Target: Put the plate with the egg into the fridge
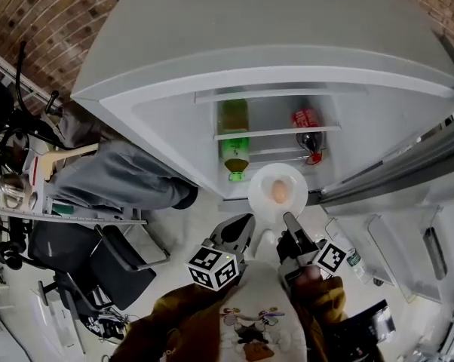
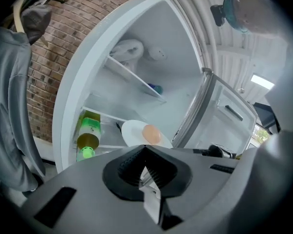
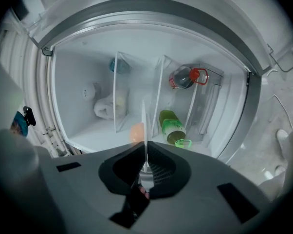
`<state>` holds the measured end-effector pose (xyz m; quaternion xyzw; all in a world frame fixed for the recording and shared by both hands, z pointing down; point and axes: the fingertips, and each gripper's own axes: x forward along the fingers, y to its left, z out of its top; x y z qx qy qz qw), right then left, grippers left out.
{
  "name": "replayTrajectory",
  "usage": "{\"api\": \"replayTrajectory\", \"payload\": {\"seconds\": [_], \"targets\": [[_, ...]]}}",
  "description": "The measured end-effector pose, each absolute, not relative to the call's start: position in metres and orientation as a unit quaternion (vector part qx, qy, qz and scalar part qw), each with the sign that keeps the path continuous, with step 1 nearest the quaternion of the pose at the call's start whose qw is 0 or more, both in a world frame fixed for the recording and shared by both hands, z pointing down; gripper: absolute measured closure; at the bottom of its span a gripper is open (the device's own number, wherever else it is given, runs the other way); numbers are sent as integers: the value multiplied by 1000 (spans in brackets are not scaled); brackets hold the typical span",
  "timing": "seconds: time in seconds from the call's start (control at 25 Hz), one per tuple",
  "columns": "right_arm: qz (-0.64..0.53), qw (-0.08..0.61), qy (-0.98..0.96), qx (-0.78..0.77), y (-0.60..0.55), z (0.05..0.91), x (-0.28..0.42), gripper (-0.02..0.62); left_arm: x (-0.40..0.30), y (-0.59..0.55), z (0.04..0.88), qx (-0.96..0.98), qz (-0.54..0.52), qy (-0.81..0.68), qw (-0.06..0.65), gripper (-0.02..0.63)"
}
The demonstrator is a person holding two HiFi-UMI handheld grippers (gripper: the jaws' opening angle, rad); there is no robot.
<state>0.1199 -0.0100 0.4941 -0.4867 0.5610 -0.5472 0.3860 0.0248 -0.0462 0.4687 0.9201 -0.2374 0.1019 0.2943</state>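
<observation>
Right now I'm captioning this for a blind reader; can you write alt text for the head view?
A white plate carrying an egg is held out by the right gripper before an open fridge, with the left gripper alongside. A green bottle and a red-labelled bottle sit inside.

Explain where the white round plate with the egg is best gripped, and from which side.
Grip the white round plate at the bare rim nearest the person, coming level from that side, one pad above and one below, as the right tongs do. The plate is thin and flat, and the pale brown egg at its middle probably lies loose, so a level hold seems safest.
</observation>
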Motion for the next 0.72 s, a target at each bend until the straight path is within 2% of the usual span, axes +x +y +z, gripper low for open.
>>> {"api": "replayTrajectory", "payload": {"seconds": [0.72], "targets": [[-554,354,596,-460,-53,493,133,574,37,-66,480,901,82,-301,301,600]]}}
